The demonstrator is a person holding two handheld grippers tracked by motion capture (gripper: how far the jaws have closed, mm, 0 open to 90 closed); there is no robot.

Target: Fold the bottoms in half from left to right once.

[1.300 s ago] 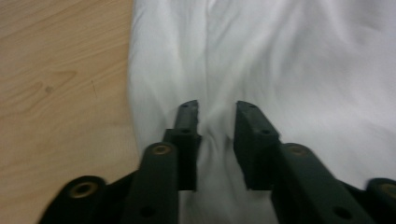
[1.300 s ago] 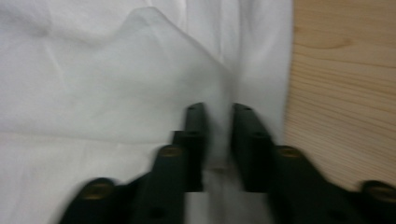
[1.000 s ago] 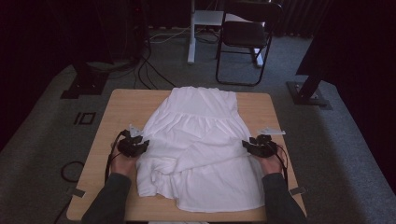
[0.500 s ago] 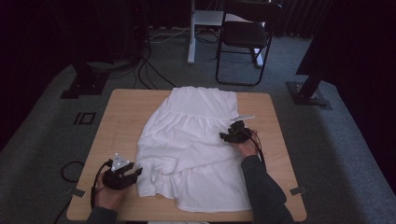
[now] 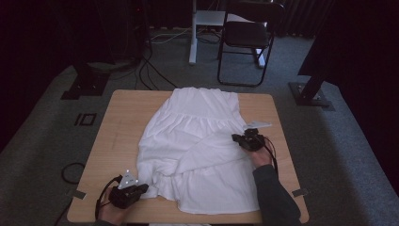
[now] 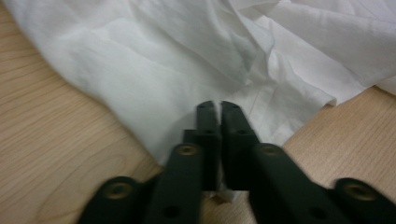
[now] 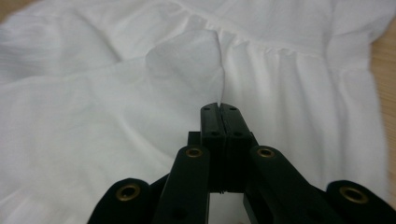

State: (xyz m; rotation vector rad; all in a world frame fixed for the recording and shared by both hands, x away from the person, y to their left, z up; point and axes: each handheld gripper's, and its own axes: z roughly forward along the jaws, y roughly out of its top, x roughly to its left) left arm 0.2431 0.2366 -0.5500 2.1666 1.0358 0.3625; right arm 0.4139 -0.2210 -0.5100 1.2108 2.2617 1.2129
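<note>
On the light wooden table (image 5: 117, 122), a white gathered cotton dress (image 5: 197, 141) lies spread flat, its bodice toward the far edge and its skirt hem at the near edge. A fold of the skirt crosses the garment diagonally from the right side down toward the near left.

At the near left corner of the table, the left gripper (image 5: 141, 188) meets the crumpled hem. Its jaws have just been closing and, in the left gripper view, now stand pressed together (image 6: 218, 109) with a thin layer of the white fabric pinched between them.

At the right edge of the dress, the right gripper (image 5: 235, 138) sits at the end of the diagonal fold. Its jaws have likewise just been closing; in the right gripper view they are clamped (image 7: 219, 108) on a raised peak of fabric.
</note>
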